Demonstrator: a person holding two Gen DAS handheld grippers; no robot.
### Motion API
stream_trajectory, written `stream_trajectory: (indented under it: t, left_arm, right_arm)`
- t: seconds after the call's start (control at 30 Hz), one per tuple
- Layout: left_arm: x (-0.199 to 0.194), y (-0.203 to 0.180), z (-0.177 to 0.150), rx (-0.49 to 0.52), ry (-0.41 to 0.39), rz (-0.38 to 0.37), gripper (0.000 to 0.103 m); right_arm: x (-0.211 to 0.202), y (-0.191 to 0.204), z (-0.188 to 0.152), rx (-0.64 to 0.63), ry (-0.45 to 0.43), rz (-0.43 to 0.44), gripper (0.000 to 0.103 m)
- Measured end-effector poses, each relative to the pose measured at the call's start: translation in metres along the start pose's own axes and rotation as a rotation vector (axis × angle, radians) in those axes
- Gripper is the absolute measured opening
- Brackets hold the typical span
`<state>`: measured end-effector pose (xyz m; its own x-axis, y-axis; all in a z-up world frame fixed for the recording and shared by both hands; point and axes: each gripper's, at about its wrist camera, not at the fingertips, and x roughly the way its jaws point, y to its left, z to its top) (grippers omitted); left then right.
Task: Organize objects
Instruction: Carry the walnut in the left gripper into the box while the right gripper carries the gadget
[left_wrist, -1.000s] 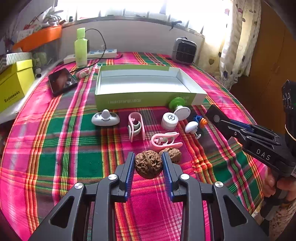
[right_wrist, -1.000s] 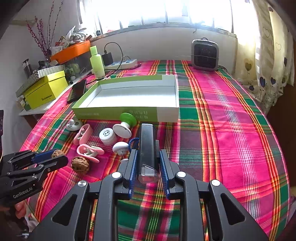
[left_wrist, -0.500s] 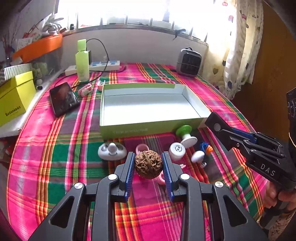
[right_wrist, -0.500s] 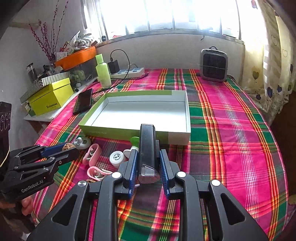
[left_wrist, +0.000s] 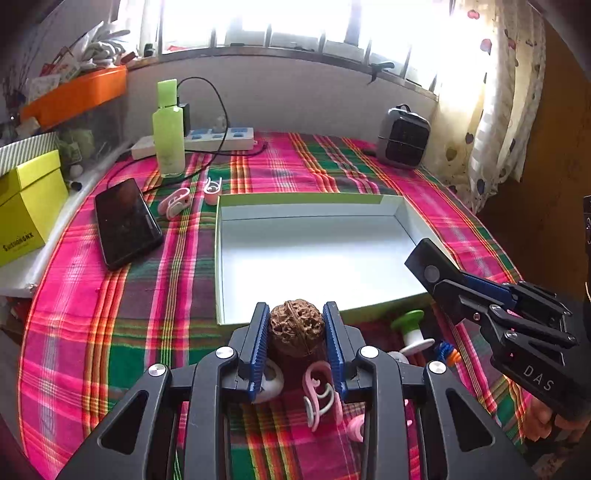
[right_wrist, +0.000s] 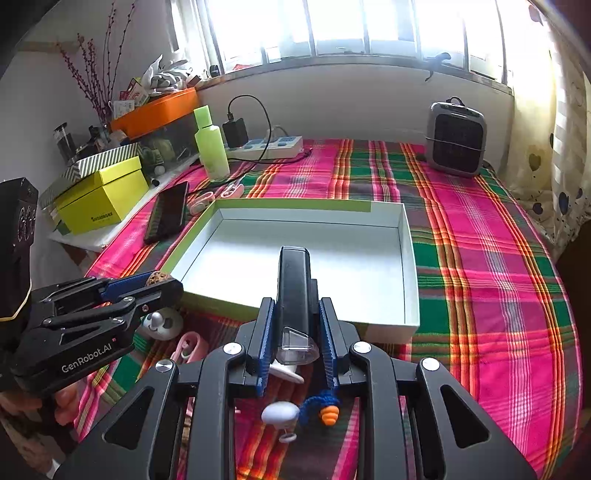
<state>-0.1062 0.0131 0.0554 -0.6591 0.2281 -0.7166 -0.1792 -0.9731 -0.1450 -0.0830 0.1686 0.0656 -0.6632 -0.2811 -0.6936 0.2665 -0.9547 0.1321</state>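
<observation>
My left gripper (left_wrist: 295, 325) is shut on a brown walnut (left_wrist: 296, 328) and holds it above the near edge of the open green-and-white box (left_wrist: 314, 258). My right gripper (right_wrist: 295, 325) is shut on a black stick-shaped device with a clear cap (right_wrist: 293, 295), also at the box's near edge (right_wrist: 295, 266). Each gripper shows in the other view: the right one (left_wrist: 436, 275), the left one (right_wrist: 159, 284). Small items lie on the cloth below: pink clips (left_wrist: 321, 391), a green-and-white knob (left_wrist: 410, 328), a white egg-shaped piece (right_wrist: 279, 413), an orange-and-blue earplug cord (right_wrist: 325, 410).
A phone (left_wrist: 125, 221), two pink clips (left_wrist: 177, 199), a green bottle (left_wrist: 168, 133) and a power strip (left_wrist: 218, 138) lie left and behind the box. A small heater (left_wrist: 404, 138) stands at the back right. A yellow box (right_wrist: 103, 195) sits on the left ledge.
Both grippers have moved forward and up with their loads, from over the loose items to the box's near edge. The second walnut and several small items have dropped out of view.
</observation>
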Motion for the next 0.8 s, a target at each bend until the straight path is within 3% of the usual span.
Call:
stream_trajectory:
  t: [0.8]
  left_arm:
    - [0.076,0.015,0.058,-0.015,0.06,0.029,0.028]
  right_arm:
    - [0.072,-0.007,0.046,0.01,0.073,0.006,0.025]
